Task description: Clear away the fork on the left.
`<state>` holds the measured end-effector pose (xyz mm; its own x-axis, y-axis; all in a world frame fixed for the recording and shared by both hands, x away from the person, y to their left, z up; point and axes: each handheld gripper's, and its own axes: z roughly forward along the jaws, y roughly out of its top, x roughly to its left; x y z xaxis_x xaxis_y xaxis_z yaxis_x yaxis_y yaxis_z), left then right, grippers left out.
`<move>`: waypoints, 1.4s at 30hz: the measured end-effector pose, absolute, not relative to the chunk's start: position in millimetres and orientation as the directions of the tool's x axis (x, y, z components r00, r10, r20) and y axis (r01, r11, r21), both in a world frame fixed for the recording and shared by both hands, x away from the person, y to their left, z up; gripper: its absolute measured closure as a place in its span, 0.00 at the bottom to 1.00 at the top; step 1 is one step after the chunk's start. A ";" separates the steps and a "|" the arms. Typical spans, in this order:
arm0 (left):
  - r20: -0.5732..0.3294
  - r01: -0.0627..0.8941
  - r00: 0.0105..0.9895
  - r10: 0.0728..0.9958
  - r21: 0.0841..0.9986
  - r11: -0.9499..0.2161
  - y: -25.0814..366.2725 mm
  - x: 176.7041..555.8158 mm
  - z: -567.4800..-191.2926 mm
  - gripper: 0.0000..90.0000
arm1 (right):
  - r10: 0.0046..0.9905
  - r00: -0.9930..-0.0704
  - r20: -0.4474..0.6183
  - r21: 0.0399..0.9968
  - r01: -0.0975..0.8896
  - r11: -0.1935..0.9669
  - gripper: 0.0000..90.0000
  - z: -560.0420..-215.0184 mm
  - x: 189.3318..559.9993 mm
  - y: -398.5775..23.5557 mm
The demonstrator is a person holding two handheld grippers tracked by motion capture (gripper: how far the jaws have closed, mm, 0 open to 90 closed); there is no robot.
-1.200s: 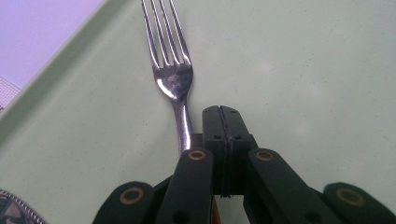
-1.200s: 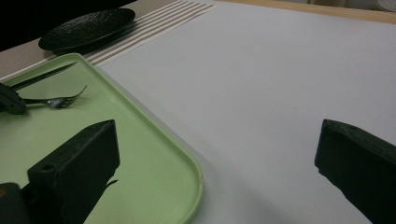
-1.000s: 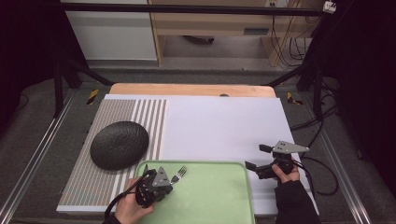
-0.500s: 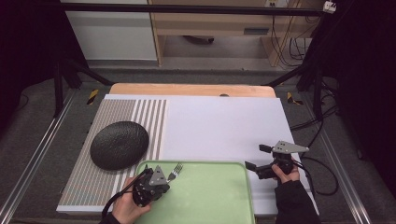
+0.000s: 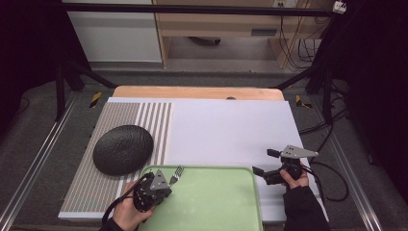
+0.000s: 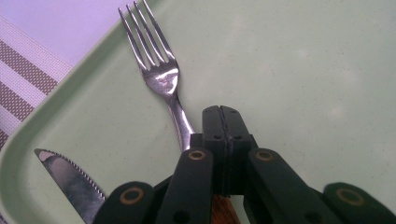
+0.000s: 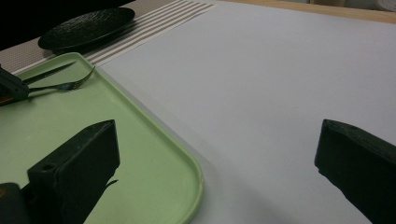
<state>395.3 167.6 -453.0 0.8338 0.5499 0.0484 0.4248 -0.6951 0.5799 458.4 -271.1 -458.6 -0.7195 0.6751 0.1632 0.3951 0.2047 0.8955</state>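
Backed slightly, left gripper (image 5: 169,179) seemingly holds fork (image 6: 156,65) over tray (image 5: 216,202).

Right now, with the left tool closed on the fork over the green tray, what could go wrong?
1. The left tool pinches the fork on its thin handle, tines far ahead, so the fork might swivel or slip when moved.
2. The knife lies close beside it on the tray; a low sweep could knock it.
3. The dark plate sits just beyond the tray rim, so the tines might strike it.
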 end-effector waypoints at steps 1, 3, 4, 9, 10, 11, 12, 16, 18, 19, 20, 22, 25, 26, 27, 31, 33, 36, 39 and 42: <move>0.048 0.426 0.833 0.551 0.580 -0.695 168.2 395.4 -453.0 1.00 | 0.675 -0.719 0.164 0.895 0.396 0.205 0.00 -458.6 458.4 -271.1; 0.051 0.426 0.832 0.553 0.580 -0.694 169.2 395.5 -453.1 1.00 | 0.675 -0.719 0.163 0.896 0.395 0.205 0.00 -458.7 458.4 -271.2; 0.052 0.427 0.830 0.555 0.580 -0.694 169.7 395.5 -453.2 1.00 | 0.675 -0.719 0.163 0.895 0.395 0.205 0.00 -458.6 458.4 -271.1; 0.053 0.432 0.827 0.560 0.579 -0.692 172.9 395.1 -452.9 1.00 | 0.675 -0.719 0.164 0.897 0.394 0.202 0.00 -458.5 458.3 -271.2; 0.051 0.432 0.827 0.559 0.578 -0.692 173.5 395.1 -452.8 1.00 | 0.675 -0.719 0.164 0.897 0.394 0.202 0.00 -458.5 458.3 -271.2; 0.052 0.432 0.826 0.561 0.579 -0.691 173.8 395.0 -452.9 1.00 | 0.675 -0.719 0.164 0.897 0.394 0.202 0.00 -458.5 458.2 -271.2; 0.051 0.433 0.826 0.562 0.580 -0.690 174.3 395.0 -452.6 1.00 | 0.675 -0.719 0.164 0.896 0.394 0.202 0.00 -458.5 458.2 -271.2; 0.055 0.432 0.824 0.564 0.583 -0.688 176.3 394.5 -451.8 1.00 | 0.675 -0.719 0.165 0.897 0.394 0.201 0.00 -458.4 458.1 -271.2; 0.056 0.430 0.826 0.561 0.582 -0.690 177.1 394.1 -451.8 1.00 | 0.675 -0.719 0.165 0.897 0.394 0.201 0.00 -458.4 458.1 -271.2; 0.064 0.428 0.824 0.563 0.581 -0.693 177.7 394.1 -451.5 1.00 | 0.675 -0.719 0.165 0.897 0.394 0.201 0.00 -458.4 458.1 -271.2; 0.063 0.428 0.824 0.563 0.582 -0.692 177.9 394.1 -451.7 1.00 | 0.675 -0.719 0.165 0.897 0.395 0.200 0.00 -458.4 458.0 -271.2; 0.067 0.426 0.825 0.561 0.580 -0.695 177.8 393.7 -452.2 1.00 | 0.675 -0.719 0.166 0.897 0.395 0.200 0.00 -458.4 458.0 -271.2; 0.074 0.423 0.825 0.561 0.576 -0.699 177.7 392.8 -452.7 1.00 | 0.675 -0.719 0.165 0.897 0.395 0.200 0.00 -458.4 458.1 -271.2; 0.075 0.424 0.824 0.562 0.574 -0.700 178.2 392.5 -452.5 1.00 | 0.675 -0.719 0.165 0.897 0.394 0.200 0.00 -458.3 458.0 -271.3; 0.075 0.426 0.823 0.564 0.575 -0.698 178.8 392.3 -452.6 1.00 | 0.674 -0.720 0.164 0.898 0.392 0.200 0.00 -458.3 458.1 -271.5; 0.075 0.429 0.820 0.567 0.575 -0.697 182.9 391.3 -452.7 1.00 | 0.674 -0.719 0.167 0.897 0.394 0.199 0.00 -458.2 457.9 -271.5; 0.075 0.431 0.819 0.570 0.576 -0.694 184.5 390.7 -453.4 1.00 | 0.675 -0.719 0.163 0.897 0.393 0.202 0.00 -458.4 458.2 -271.5; 0.076 0.434 0.817 0.571 0.572 -0.696 186.1 389.8 -454.7 1.00 | 0.676 -0.718 0.167 0.896 0.396 0.199 0.00 -458.4 458.0 -271.2; 0.079 0.435 0.816 0.573 0.569 -0.698 187.8 388.9 -455.1 1.00 | 0.675 -0.719 0.163 0.898 0.392 0.201 0.00 -458.5 458.3 -271.4; 0.078 0.436 0.815 0.574 0.570 -0.696 189.5 387.9 -455.3 1.00 | 0.675 -0.719 0.166 0.897 0.395 0.200 0.00 -458.5 458.1 -271.3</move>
<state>387.9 189.5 -455.3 0.8151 0.5741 0.0779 0.4359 -0.6963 0.5703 458.1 -271.3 -458.5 -0.7188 0.6752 0.1657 0.3946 0.2001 0.8968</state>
